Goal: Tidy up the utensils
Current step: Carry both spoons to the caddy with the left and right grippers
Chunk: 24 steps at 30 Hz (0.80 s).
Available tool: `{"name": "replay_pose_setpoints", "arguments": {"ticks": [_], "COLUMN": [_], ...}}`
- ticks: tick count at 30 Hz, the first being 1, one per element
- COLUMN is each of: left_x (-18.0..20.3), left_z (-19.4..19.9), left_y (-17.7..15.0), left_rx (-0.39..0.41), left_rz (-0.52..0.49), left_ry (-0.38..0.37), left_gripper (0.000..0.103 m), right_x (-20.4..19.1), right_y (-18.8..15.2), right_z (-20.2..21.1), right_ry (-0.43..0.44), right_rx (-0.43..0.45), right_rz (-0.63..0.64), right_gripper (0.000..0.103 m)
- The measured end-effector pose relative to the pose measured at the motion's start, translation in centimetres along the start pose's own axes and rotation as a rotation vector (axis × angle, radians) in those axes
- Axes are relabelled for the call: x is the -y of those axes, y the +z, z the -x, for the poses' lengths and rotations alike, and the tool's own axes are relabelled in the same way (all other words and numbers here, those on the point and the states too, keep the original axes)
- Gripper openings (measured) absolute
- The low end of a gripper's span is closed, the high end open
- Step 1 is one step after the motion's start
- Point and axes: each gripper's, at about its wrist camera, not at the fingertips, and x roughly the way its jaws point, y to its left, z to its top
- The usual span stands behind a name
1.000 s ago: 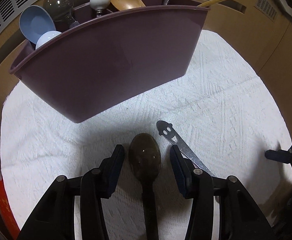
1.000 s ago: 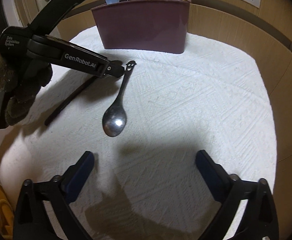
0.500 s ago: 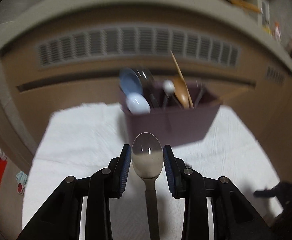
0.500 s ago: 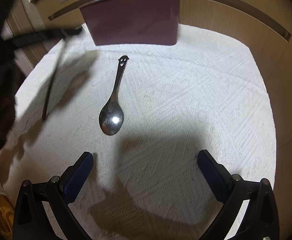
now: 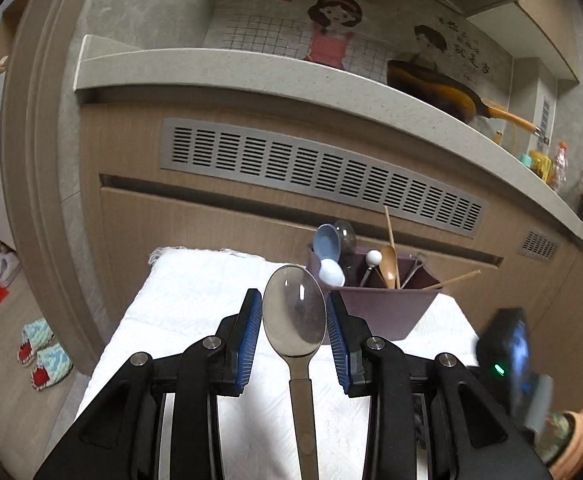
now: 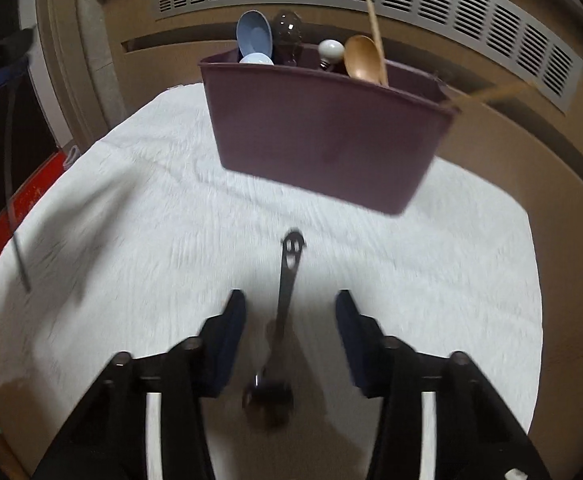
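Note:
My left gripper [image 5: 293, 312] is shut on a long dark spoon [image 5: 294, 312], its bowl between the blue pads, held up in the air and level. The purple utensil bin [image 5: 375, 312] stands ahead to the right on the white cloth, with several spoons and chopsticks in it. My right gripper [image 6: 290, 322] is open and low over the cloth, its fingers either side of the handle of a metal spoon [image 6: 287, 280] with a smiley face on its end. The bin [image 6: 323, 136] stands just beyond that spoon.
The white textured cloth [image 6: 151, 200] covers the table. A wooden cabinet with a vent grille [image 5: 323, 176] stands behind the bin. The held spoon's handle [image 6: 11, 184] hangs at the left in the right wrist view. Slippers [image 5: 43, 352] lie on the floor at the left.
My left gripper closed on the dark spoon and lifted it off the cloth, tilting up. My right gripper moved forward and narrowed around the metal spoon's handle.

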Motion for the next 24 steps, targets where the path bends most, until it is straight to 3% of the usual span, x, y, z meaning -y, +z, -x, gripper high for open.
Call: {"name": "replay_pose_setpoints", "arguments": {"ticks": [1,12,15,18,24], "left_x": [-0.3,-1.8,-1.7,-1.3,0.8], "left_z": [0.2,-0.7,-1.0,-1.3,-1.3], "left_y": [-0.1,-1.4,-1.5,-1.6,-1.9], "left_rx": [0.001,-0.029,-0.036,-0.050,-0.082], "left_rz": [0.003,0.038,0.035,0.028,0.001], "left_ry": [0.002,0.007,0.006,0.007,-0.008], "left_gripper": [0.034,0.034,0.034,0.034,0.034], "right_x": [0.0,-0.4,-0.8,-0.6,0.0], "right_y": [0.7,2.5,2.8,2.5,1.7], "right_z": [-0.8,-4.0,-4.1,-3.0,2.4], "right_ry": [0.007,0.000,0.015,0.027,0.044], "right_rx": [-0.007,-0.023,-0.030,-0.024,0.092], "right_rz": [-0.003,-0.005,0.015,0.012,-0.011], "right_gripper": [0.029,0.028,0.016,0.016,0.016]}}
